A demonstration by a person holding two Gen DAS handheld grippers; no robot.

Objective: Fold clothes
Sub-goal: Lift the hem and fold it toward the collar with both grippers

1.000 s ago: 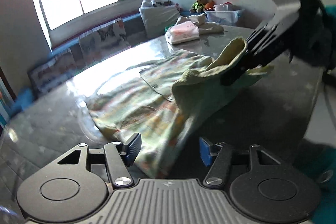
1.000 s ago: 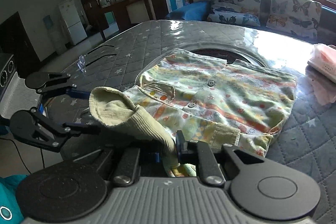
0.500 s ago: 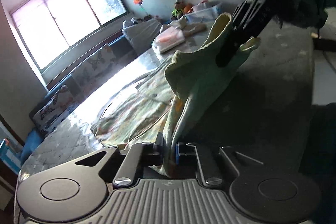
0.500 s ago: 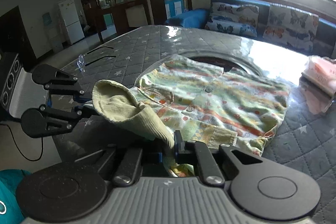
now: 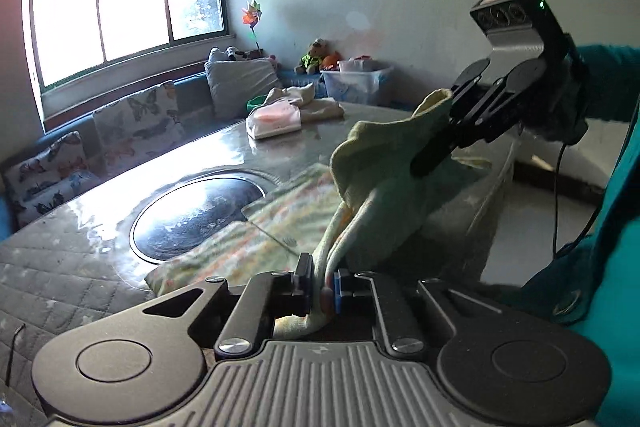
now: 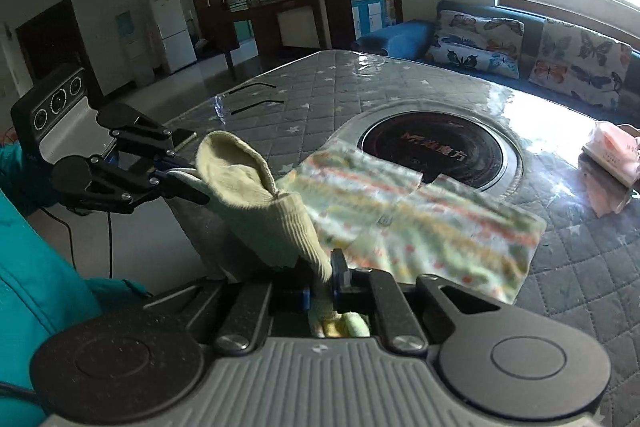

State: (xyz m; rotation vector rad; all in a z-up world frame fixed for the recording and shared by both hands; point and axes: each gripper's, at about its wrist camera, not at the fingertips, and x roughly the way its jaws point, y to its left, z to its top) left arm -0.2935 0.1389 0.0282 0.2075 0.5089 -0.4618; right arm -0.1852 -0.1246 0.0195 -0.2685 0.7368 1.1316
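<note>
**Both claws clamped on the shirt**

My left claw (image 5: 323,285) is closed tight on the patterned shirt (image 6: 420,223), pinching its hem between the pads. My right claw (image 6: 320,285) grips the ribbed cuff (image 6: 280,227) the same way. Beyond both claws, the shirt's body lies on the quilted table (image 6: 320,95), overlapping the round cooktop (image 6: 440,151).

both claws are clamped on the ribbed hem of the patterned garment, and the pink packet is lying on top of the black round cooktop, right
Not quite. The pink packet lies on the table off to the side of the black round cooktop, not on it; the right wrist view shows the gap. The rest holds: the left claw and the right claw are both clamped on the patterned garment at its ribbed hem.
</note>
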